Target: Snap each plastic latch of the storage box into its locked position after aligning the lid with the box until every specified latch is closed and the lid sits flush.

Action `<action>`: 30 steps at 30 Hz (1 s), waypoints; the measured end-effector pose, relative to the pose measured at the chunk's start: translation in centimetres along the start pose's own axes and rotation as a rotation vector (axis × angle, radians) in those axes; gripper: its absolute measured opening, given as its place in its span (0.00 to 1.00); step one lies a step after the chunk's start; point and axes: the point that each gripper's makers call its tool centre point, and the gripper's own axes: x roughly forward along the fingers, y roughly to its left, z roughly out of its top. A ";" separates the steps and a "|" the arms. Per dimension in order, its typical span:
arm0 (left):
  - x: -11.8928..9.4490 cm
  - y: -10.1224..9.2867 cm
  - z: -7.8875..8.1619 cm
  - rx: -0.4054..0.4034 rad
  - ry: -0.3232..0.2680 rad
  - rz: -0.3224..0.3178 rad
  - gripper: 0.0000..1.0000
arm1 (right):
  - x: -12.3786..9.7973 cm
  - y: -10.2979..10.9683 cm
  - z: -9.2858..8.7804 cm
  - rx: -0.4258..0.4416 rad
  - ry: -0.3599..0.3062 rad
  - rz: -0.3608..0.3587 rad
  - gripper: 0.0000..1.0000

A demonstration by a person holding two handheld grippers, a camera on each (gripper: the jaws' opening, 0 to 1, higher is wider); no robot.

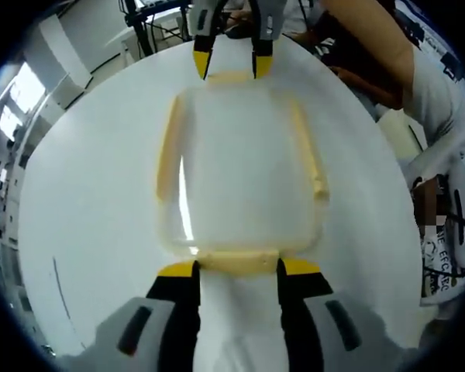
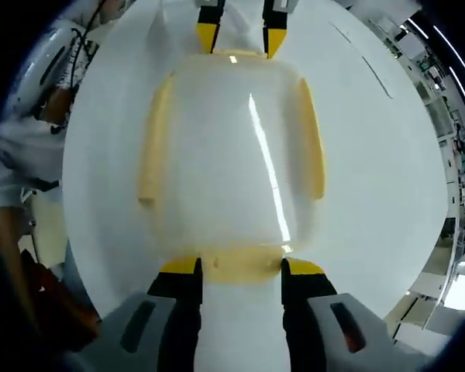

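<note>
A clear storage box with its lid [image 1: 236, 167] on lies on a round white table [image 1: 85, 232]. It has pale yellow latches on all sides. My left gripper [image 1: 239, 268] is open, its yellow fingertips [image 1: 177, 269] flanking the near end latch [image 1: 239, 262]. Opposite, my right gripper [image 1: 232, 62] stands at the far end latch [image 1: 231, 77]. In the right gripper view the box lid [image 2: 232, 155] is seen from the other end. There my right gripper [image 2: 241, 266] is open around its end latch [image 2: 240, 263], and the left gripper [image 2: 241, 36] is across from it.
Long side latches [image 1: 168, 151] [image 1: 310, 155] lie along the box's flanks. A person [image 1: 418, 101] stands close to the table edge, also seen as a person [image 2: 31, 139] at the left of the right gripper view. Office furniture and stands lie beyond the table.
</note>
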 end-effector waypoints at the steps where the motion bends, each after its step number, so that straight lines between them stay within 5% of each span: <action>1: 0.0 0.0 0.0 0.002 -0.004 -0.002 0.39 | 0.0 0.0 -0.1 -0.001 -0.003 0.008 0.41; 12: 0.2 -0.3 0.3 0.012 -0.010 -0.025 0.40 | 0.5 0.2 -0.2 0.019 0.004 0.127 0.41; 30: 0.0 -0.4 0.2 -0.049 0.037 -0.022 0.41 | 0.1 0.5 0.5 0.032 -0.027 0.135 0.42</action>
